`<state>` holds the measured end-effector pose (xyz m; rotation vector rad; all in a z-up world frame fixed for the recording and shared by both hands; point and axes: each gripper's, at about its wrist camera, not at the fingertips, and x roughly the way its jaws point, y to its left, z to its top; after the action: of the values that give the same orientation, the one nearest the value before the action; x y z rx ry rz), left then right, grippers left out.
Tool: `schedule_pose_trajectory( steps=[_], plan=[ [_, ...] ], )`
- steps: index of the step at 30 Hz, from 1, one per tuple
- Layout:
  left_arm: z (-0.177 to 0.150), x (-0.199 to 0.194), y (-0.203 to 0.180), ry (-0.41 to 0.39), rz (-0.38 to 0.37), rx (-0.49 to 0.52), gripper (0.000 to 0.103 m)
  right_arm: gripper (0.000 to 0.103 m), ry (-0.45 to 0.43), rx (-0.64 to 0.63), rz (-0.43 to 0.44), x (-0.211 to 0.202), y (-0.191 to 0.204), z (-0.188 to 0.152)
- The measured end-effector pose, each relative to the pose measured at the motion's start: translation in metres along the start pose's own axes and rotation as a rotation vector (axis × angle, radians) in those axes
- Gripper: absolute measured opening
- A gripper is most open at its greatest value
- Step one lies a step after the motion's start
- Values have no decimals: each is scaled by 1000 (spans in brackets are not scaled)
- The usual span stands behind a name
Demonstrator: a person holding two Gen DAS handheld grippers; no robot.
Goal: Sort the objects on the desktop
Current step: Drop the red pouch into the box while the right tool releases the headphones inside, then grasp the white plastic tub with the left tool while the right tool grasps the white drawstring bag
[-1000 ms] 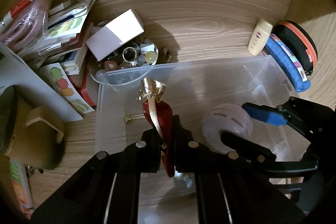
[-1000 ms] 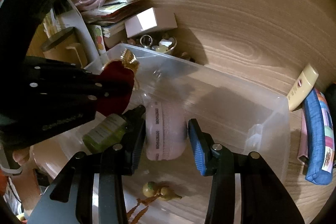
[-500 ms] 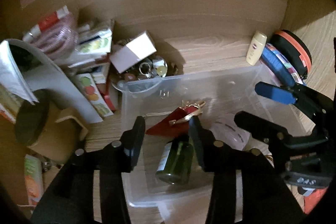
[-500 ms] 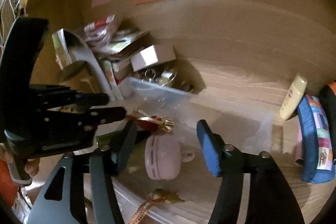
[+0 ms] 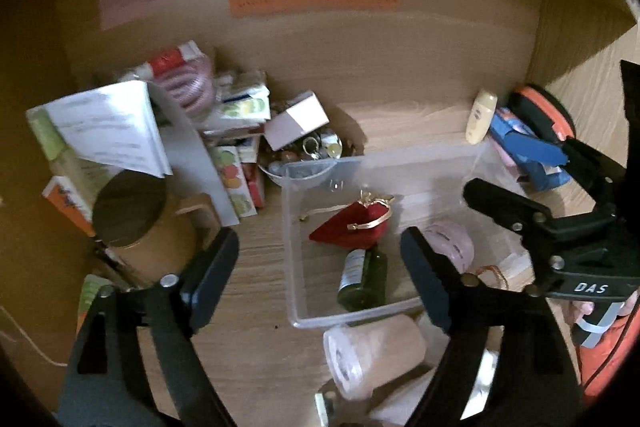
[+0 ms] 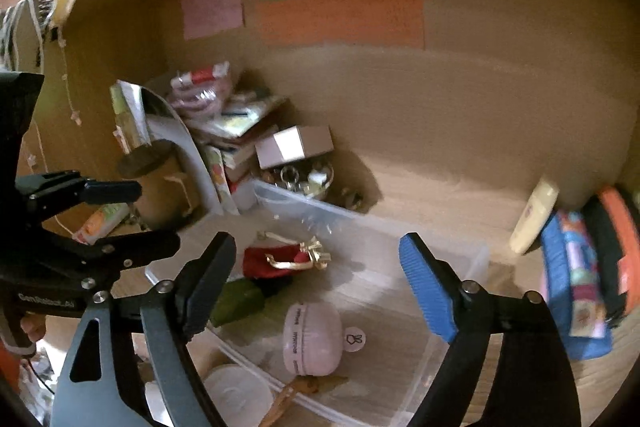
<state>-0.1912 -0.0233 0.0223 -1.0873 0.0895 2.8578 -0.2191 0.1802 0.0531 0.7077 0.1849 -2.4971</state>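
Both jaws just opened wide, nothing between them — red velvet pouch [image 5: 352, 229] and pink round case [image 6: 312, 339] lie in clear plastic bin [image 5: 290, 247]. Lift straight clear, then aim at cream tube [image 5: 482, 115], two o'clock on tabletop.

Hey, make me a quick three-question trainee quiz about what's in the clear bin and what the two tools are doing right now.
1. True or false: the red pouch lies inside the clear bin.
2. What lies just in front of the pouch in the left wrist view: A) green bottle B) white box C) blue pencil case?
3. Fill in: the left tool and right tool both hold ____.

Key: 1 true. 2 A. 3 nothing; both have just been opening, with nothing gripped between the fingers.
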Motion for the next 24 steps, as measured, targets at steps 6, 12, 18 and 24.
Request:
schedule_pose_trajectory(
  steps=[6,12,18,24],
  plan=[
    [-15,-24,3,-42,-18,3,93,89,-57,-49,-37,-40,16,1],
    [-34,-37,5,-46,-44,6,94,98,-81,-64,-90,-71,24,-11],
    [-53,-40,6,-31,-61,11,95,98,-61,-75,-131,-92,31,-35],
    [-70,-37,7,-3,-90,0,95,99,-19,-100,-152,-99,42,-62]
  ],
)
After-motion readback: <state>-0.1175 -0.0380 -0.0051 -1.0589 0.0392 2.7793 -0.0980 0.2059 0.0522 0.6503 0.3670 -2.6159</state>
